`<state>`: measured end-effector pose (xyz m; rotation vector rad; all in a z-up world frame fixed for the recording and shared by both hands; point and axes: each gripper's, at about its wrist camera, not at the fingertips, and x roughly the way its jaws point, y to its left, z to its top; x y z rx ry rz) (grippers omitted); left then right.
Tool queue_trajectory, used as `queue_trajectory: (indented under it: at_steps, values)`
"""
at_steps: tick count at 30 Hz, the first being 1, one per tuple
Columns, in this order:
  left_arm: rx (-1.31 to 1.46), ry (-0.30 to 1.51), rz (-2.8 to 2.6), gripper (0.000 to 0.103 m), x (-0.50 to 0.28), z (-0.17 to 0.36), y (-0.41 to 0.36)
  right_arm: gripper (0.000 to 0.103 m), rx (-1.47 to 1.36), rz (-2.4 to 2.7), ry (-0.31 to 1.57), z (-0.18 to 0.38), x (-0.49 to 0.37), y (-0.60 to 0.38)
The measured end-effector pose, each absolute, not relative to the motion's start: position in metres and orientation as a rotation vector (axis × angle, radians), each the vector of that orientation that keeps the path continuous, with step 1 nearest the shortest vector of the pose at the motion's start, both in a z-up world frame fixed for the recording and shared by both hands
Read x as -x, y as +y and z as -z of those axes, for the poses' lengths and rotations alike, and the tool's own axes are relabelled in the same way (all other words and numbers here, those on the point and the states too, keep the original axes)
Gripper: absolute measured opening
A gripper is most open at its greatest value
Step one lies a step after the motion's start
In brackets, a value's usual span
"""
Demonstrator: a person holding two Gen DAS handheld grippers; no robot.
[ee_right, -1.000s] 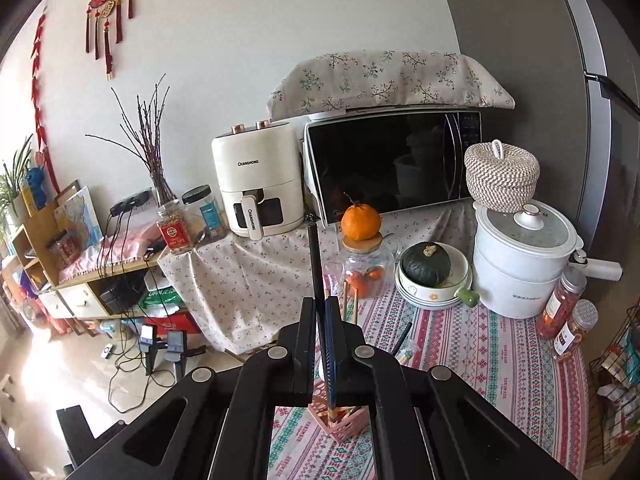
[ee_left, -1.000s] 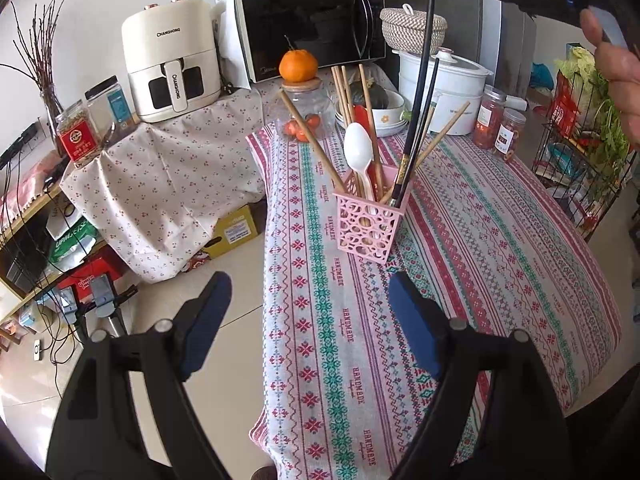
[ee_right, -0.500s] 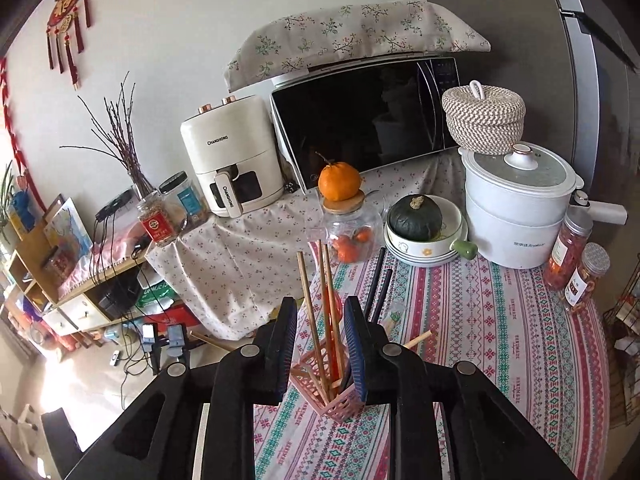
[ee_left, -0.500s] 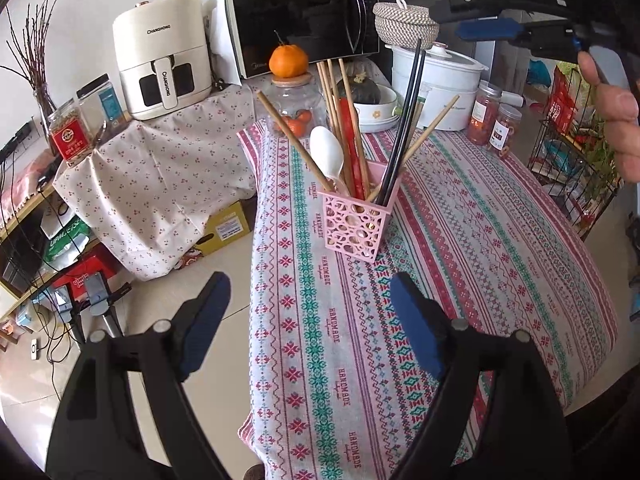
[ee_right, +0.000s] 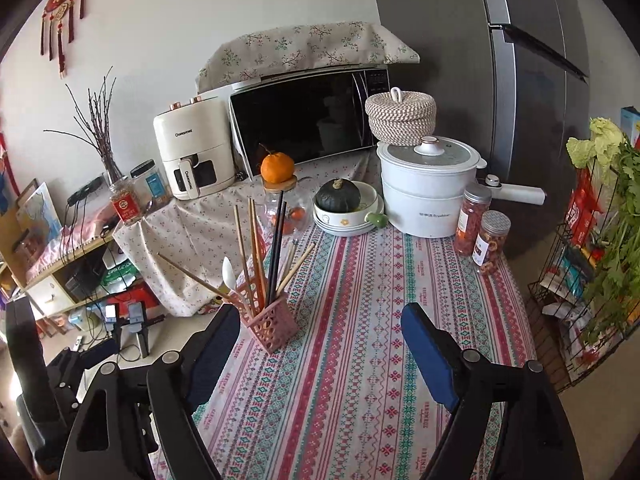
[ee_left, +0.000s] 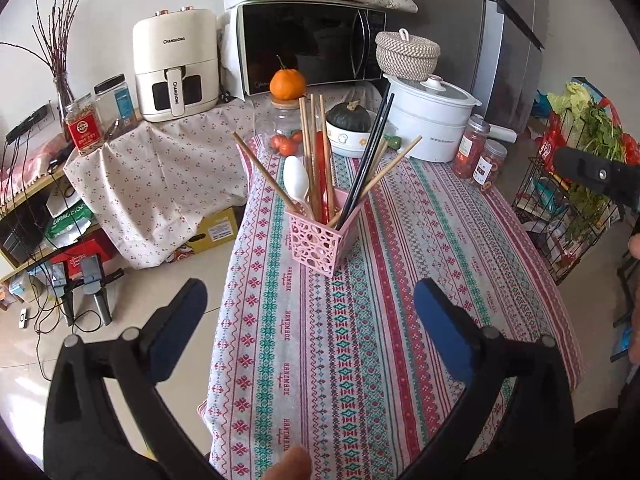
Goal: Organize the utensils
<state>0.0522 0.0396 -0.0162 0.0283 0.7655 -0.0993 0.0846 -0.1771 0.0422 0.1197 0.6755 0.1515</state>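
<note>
Currently the deposit step appears complete: the black chopsticks (ee_left: 366, 160) stand in the pink holder (ee_left: 320, 240) with the wooden chopsticks (ee_left: 316, 152) and the white spoon (ee_left: 297, 178), all leaning at various angles. The holder stands upright on the table (ee_left: 400, 280), near its left edge.

Right hand-held gripper (ee_right: 320, 354): the jaws have just been opening and now stand wide apart with nothing between them. It sits just right of the holder, the left finger close beside the holder's base in the right wrist view.

Left hand-held gripper (ee_left: 310, 320): the jaws have just been opening further and stand fully apart, empty, with the holder well ahead.

No loose utensil is visible on the striped cloth in either view, so the task is judged at or near its end.

Next move, as a judgement:
- If another utensil lies out of view, locate it first, then close on its shaft and lift it clear.
- Otherwise, draw both units back without brushing the leaning chopsticks; the holder looks light and could tip if a protruding stick is caught.
</note>
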Motion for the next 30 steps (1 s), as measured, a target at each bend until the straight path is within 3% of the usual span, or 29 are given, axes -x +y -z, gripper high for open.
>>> queue_trajectory:
  at_steps: [4, 30]
  values:
    - [-0.042, 0.777, 0.064, 0.103, -0.040, 0.010, 0.028, 0.103, -0.128, -0.063, 0.663, -0.037, -0.058, -0.193]
    - [-0.039, 0.659, 0.010, 0.103, -0.016, -0.007, 0.016, 0.103, -0.045, 0.036, 0.728, -0.007, -0.043, -0.194]
